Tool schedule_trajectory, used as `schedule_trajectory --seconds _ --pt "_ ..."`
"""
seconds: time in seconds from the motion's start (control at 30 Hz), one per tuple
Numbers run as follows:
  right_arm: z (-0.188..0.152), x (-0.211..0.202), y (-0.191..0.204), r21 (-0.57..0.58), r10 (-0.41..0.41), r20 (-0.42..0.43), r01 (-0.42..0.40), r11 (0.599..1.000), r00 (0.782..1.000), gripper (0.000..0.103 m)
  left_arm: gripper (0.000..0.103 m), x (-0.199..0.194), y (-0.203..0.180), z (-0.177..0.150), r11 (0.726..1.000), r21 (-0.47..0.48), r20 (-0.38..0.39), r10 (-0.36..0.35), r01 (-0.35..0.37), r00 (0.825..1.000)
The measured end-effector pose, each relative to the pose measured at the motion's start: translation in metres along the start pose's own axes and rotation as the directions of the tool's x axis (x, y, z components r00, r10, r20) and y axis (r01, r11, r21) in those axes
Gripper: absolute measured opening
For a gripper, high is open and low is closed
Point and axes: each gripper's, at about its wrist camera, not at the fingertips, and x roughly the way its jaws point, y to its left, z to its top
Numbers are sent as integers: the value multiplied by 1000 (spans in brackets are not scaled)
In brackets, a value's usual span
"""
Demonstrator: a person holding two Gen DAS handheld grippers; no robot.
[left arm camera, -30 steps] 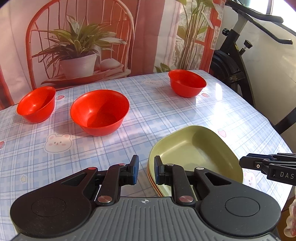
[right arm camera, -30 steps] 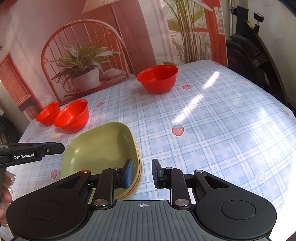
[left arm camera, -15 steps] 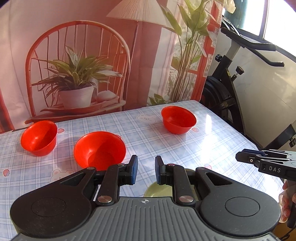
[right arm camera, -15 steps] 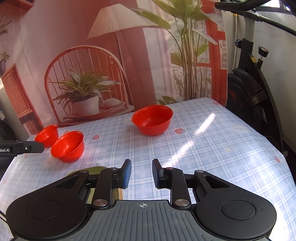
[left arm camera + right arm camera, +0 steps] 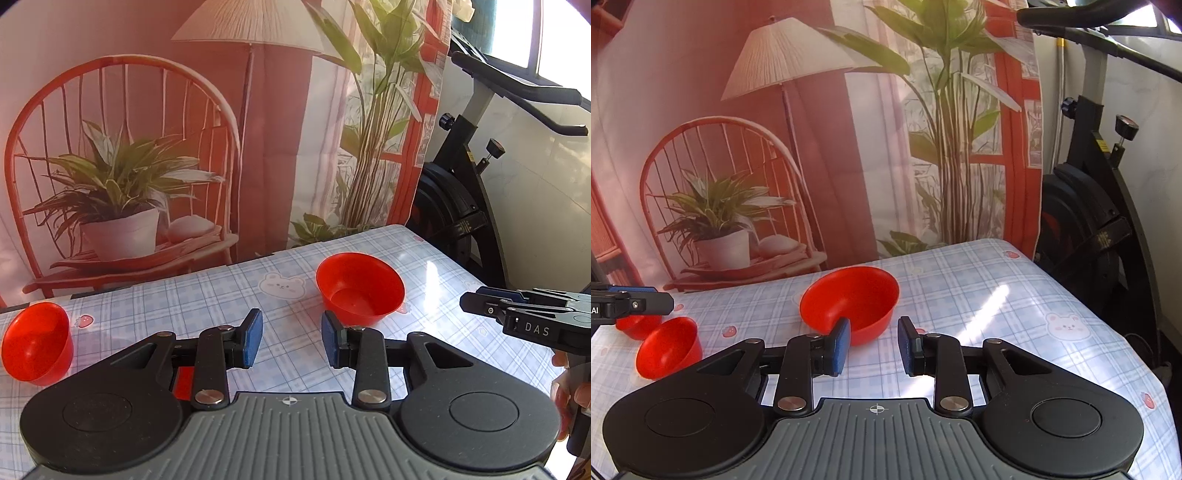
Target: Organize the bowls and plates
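Both my tongs, left (image 5: 291,341) and right (image 5: 873,345), have just been opening and hold nothing. I judge I'm onto bowls: the far red bowl (image 5: 849,302) sits on the tabletop (image 5: 997,314) at twelve o'clock, two smaller bowls (image 5: 668,347) at nine. Next, reach and nest them.

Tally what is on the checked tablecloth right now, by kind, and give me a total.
Red bowls: 3, namely the big one near the right gripper, a smaller one further left, and one partly hidden behind the left gripper's tip.
Plates: 0 in view.
Total: 3
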Motion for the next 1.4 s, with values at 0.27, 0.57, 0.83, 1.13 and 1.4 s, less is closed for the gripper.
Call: schedule_trajectory --seconds 0.27,0.57,0.83,1.13,1.4 --pt "5 72 -14 52 27 -68 -24 998 997 29 38 74 -10 12 998 -54 -37 -32 30 999" --pt "1 117 -16 94 7 -136 5 996 991 24 40 130 -19 14 998 -51 -127 -42 35 991" --pt "0 126 -14 101 6 -150 9 995 989 14 40 155 -16 11 995 -91 -192 -64 48 979" --pt "1 116 -6 114 32 -166 -13 993 986 13 17 150 -16 7 990 -103 -205 -116 96 972" --pt "11 89 2 168 78 -177 -48 985 981 13 17 112 -10 9 987 -106 -180 -140 122 974"
